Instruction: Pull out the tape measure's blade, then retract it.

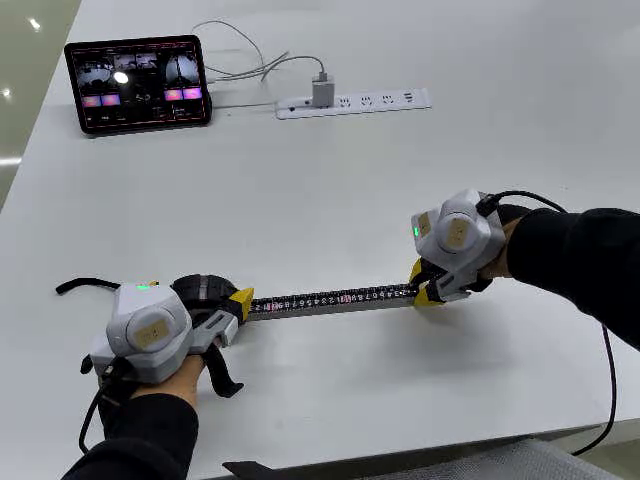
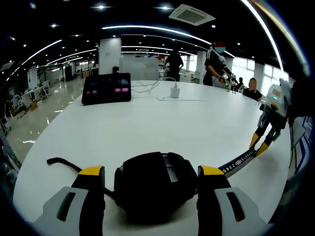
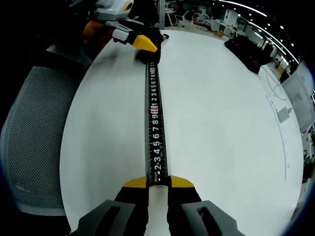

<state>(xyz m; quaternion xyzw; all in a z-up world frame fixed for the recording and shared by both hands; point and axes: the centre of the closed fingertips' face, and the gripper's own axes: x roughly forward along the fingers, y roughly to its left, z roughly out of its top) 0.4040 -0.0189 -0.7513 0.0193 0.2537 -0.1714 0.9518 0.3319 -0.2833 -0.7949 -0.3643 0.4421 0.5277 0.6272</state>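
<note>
Your right gripper pinches the blade end; left gripper seems clamped on the case. Pulled out, retracting is left.

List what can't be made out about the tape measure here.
Blade end hook: right gripper view, hidden between the right tongs.
Case lock and markings: left gripper view, too dark; head view, partly covered by the left tongs.
Tablet screen: head view, too small.

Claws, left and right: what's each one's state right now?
Left claw: closed on the tape measure case.
Right claw: closed on the end of the blade.
</note>
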